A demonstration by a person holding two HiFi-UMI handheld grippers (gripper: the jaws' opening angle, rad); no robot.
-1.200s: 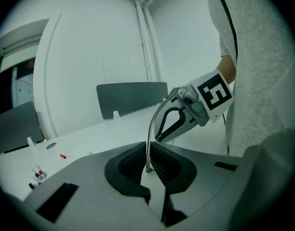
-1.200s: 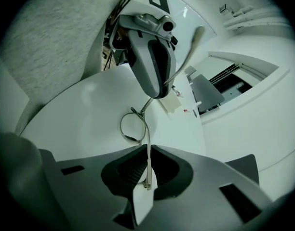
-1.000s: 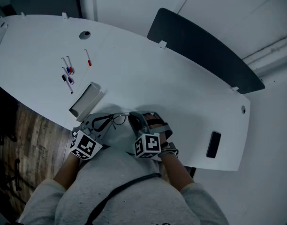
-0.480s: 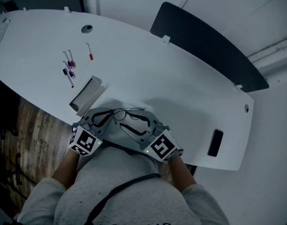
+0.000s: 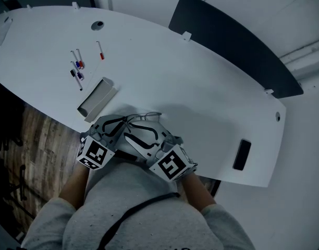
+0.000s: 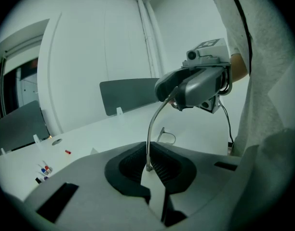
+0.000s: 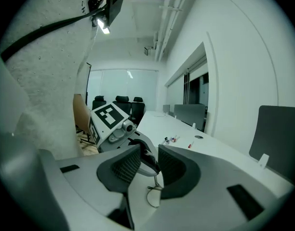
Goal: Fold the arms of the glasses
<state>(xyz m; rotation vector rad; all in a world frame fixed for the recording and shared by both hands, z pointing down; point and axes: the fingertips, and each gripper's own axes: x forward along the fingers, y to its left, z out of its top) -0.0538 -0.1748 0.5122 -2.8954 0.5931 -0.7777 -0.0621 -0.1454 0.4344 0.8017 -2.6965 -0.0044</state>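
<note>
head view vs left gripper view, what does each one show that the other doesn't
Only the head view shows the wooden floor, the phone and the marker cube on the left gripper. Only the left gripper view shows its jaws shut on a thin arm of the glasses. Both show the white table, the pens and the dark panel.

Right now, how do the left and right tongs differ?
The left tongs are shut on the glasses arm; the right tongs have just been opening, pads apart. The left tongs carry the glasses; the right tongs press nothing, though the glasses show in their gap. Both face each other.
</note>
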